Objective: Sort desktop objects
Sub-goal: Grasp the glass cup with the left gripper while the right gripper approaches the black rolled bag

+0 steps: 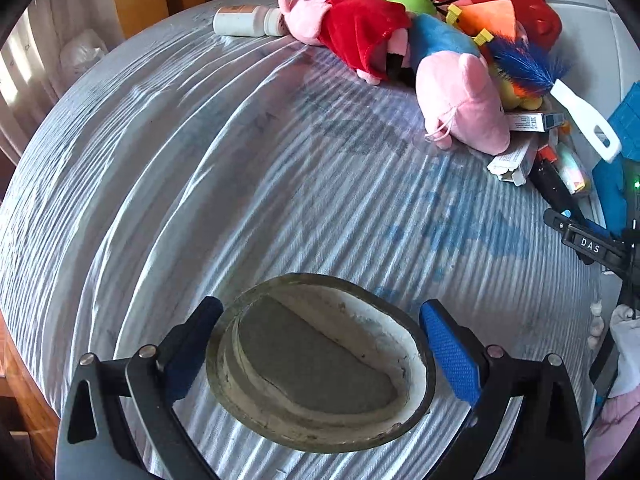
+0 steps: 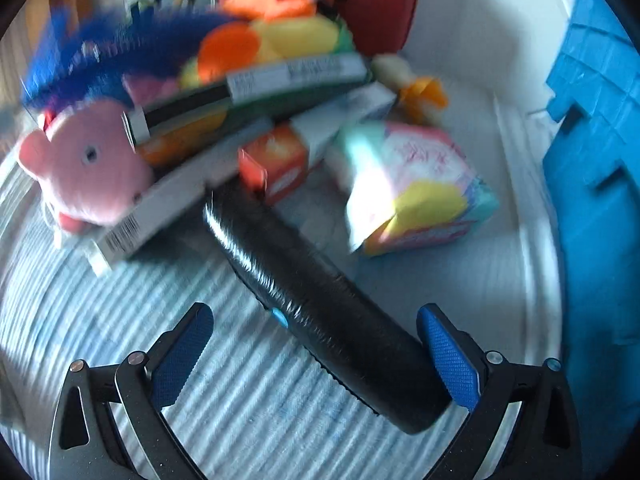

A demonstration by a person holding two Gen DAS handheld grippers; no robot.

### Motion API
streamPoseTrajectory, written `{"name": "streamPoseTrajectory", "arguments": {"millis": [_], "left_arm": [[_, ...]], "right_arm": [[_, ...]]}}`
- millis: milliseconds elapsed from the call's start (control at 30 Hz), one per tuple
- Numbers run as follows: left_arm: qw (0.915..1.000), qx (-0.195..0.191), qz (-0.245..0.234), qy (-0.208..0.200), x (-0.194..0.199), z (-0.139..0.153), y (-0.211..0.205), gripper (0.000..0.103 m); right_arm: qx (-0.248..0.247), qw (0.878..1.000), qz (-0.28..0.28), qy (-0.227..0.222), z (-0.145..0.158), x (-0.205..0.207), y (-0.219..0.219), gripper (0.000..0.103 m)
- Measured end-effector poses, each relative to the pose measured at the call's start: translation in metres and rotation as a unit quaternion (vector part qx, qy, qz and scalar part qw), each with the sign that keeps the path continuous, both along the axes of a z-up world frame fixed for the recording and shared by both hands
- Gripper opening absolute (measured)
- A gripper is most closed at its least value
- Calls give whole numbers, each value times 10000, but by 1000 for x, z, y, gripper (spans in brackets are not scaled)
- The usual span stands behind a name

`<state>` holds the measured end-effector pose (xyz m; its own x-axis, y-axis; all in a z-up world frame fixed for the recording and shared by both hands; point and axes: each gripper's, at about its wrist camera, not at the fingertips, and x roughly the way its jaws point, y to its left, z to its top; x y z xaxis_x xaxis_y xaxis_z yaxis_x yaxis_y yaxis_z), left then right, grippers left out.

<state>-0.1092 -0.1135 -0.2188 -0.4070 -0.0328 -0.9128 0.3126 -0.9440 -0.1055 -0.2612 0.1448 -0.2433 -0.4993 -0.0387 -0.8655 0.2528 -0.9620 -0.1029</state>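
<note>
Black and glossy, the cylinder lies on the striped cloth just in front of the box pile, between the spread fingers of the right gripper; it is judged stiff, slippery, best taken mid-length. The left gripper is seen spread around a grey cup, contact unclear. Blur obscures the labels, and the cylinder's far end is hidden.

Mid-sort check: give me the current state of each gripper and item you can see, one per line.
Left gripper: open, fingers either side of the round dish.
Round dish: resting on the cloth, holding a grey slab.
Right gripper: open around the black cylinder.
Black cylinder: lying flat.
White bottle: lying on its side.
</note>
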Motion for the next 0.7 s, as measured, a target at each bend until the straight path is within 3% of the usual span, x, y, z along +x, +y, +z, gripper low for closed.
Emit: {"name": "streamPoseTrajectory", "arguments": {"millis": [100,267,467,600,700], "left_arm": [[9997,-44,-217,49,-2,1,-3,100],[9975,-534,-448,96,-23,10,-13,100],[9994,-6,308,148,2,41,-11,100],[9983,329,487,59,37,32,14,100],[9990,268,315,-187,51,14,24,100]], "right_arm": [[-248,9990,281,-263,5,22,-13,103],[-586,9923,631,-893,4,65,-40,100],[-663,9915,528,-983,3,91,-43,103],[-729,9907,435,-1059,3,96,-29,103],[-659,9908,525,-1062,4,95,-25,103]]}}
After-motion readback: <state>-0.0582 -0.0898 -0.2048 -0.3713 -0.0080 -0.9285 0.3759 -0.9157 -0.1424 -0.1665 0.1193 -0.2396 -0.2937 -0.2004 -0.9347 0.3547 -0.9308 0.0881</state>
